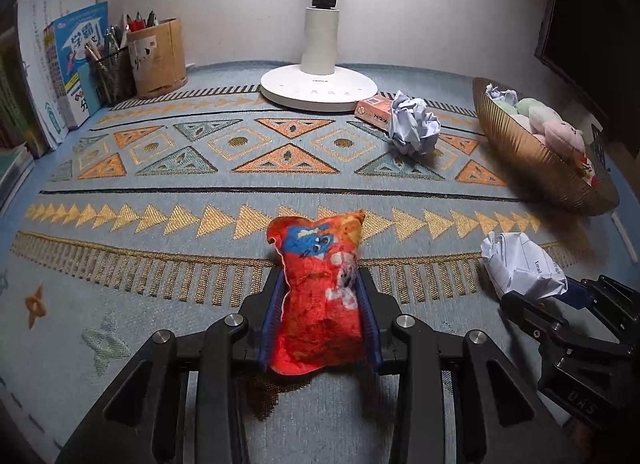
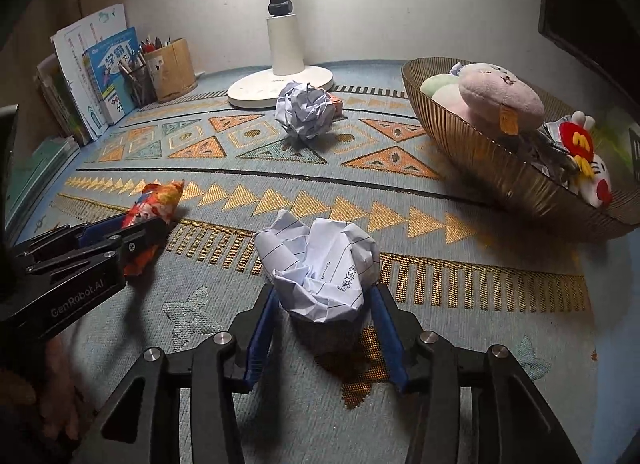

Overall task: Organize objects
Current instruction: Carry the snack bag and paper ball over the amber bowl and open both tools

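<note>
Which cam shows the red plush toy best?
Left wrist: the red plush toy sits centered between the left gripper pads, its whole printed face visible. Right wrist catches only its orange end at the frame's left, mostly hidden behind the left gripper's fingers.

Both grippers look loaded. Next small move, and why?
Probably lift the left gripper and carry the red plush toy right, toward the gold basket. Its jaws look closed on the toy, and the basket already holds other plush toys. The right gripper brackets a crumpled lined paper; whether it grips is unclear.
</note>
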{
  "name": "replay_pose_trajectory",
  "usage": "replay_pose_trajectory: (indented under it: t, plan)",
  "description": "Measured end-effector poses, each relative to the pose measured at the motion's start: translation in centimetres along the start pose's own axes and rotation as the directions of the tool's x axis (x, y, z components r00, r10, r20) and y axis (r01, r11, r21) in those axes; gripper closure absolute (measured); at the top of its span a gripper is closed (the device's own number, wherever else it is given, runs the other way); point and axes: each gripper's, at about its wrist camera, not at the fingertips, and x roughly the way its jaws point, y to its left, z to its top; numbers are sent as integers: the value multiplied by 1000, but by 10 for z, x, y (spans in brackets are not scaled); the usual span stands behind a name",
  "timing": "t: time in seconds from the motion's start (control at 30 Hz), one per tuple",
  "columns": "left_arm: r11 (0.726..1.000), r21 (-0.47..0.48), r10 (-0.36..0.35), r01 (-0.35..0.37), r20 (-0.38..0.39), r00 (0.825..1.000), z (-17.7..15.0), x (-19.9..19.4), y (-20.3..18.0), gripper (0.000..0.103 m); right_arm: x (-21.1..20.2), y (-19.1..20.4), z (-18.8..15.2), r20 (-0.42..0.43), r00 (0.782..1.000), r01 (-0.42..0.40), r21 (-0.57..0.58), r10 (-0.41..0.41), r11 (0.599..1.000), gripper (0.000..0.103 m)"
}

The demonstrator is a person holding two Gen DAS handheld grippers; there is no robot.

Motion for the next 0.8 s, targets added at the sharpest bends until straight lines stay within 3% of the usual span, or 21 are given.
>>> replay_pose_trajectory:
  t: [0.1, 0.17, 0.33, 0.4, 0.43, 0.57, 0.67, 0.8]
  plan:
    - [1000, -19, -16, 16, -1, 1000, 0, 0, 3, 69, -1, 1, 0, 1, 1000, -3, -6, 3, 1000, 53]
    - [1000, -18, -14, 14, -4, 1000, 0, 1, 3, 68, -1, 1, 0, 4, 1000, -1, 2, 1, 1000, 44]
    - [1000, -13, -5, 5, -13, 1000, 1, 2, 4, 65, 2, -1, 1, -13, 1000, 2, 19, -2, 1000, 44]
    - [1000, -13, -5, 5, -13, 1000, 1, 2, 4, 65, 1, -2, 2, -5, 1000, 7, 23, -7, 1000, 52]
    - [1000, -12, -4, 4, -13, 1000, 1, 2, 4, 65, -1, -1, 2, 6, 1000, 3, 21, -3, 1000, 65]
    - [1000, 1, -1, 1, -6, 1000, 1, 1, 2, 69, -17, -1, 0, 78, 997, -14, 22, 12, 1000, 66]
    - [1000, 15, 18, -18, 22, 1000, 3, -5, -2, 71, -33, -8, -2, 98, 992, -80, 60, 74, 995, 66]
    - [996, -13, -91, 92, 89, 992, 26, -32, -18, 71, -84, -24, 9, 203, 978, -52, 52, 41, 997, 66]
